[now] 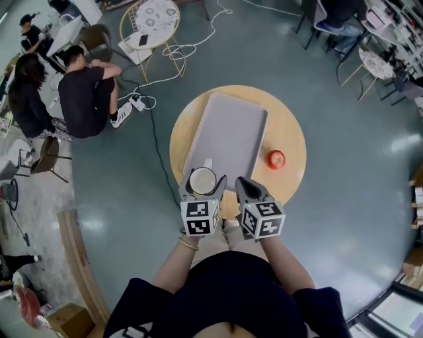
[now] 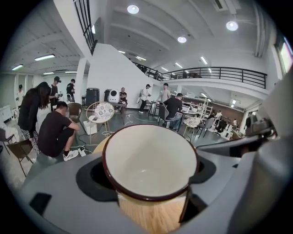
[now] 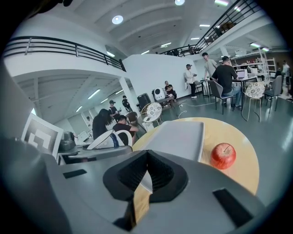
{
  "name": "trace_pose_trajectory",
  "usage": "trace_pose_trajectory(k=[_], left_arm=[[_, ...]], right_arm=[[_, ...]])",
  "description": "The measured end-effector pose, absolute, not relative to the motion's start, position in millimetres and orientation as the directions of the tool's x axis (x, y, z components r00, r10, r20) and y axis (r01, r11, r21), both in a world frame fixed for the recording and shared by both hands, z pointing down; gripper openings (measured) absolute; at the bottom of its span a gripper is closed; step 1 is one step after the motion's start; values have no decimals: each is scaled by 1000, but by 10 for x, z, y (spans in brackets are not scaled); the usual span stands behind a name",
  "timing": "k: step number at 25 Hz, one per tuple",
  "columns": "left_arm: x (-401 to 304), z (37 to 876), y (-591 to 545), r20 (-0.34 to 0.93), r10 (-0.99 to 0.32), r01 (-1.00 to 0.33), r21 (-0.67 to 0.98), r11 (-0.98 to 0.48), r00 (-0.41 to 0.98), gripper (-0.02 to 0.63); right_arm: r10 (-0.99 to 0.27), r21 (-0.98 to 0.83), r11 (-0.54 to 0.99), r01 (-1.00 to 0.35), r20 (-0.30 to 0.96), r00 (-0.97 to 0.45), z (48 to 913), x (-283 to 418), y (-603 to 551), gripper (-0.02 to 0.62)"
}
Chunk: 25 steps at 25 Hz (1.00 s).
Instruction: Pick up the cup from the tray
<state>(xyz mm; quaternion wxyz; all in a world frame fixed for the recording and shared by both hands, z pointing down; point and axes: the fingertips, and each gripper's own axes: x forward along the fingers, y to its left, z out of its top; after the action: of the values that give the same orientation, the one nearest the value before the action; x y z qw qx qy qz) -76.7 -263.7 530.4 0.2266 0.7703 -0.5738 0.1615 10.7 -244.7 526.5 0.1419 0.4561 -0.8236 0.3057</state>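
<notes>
Red apple (image 1: 275, 159) rests on my round wooden table (image 1: 291, 132), right side. Beyond it I note a patterned side table (image 1: 153, 14) and a person crouching (image 1: 86, 99) on the grey floor (image 1: 344, 165).

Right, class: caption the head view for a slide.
Left tool holds the cup near the tray; right tool shut, empty.
</notes>
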Motion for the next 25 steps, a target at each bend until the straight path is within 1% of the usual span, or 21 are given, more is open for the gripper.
trace_pose_trajectory(k=[12,25], left_arm=[[-830,4970,-2443,472,-830,-955,131,-266,296,416],[-893,4938,-2397,468,-834,-956,134,-261,293,416]], right_arm=[[-697,-333,438,-835,460,-549,5085,21,-2457,9],[-699,-313,453,-835,456,-551,5005,-61,-2377,9]])
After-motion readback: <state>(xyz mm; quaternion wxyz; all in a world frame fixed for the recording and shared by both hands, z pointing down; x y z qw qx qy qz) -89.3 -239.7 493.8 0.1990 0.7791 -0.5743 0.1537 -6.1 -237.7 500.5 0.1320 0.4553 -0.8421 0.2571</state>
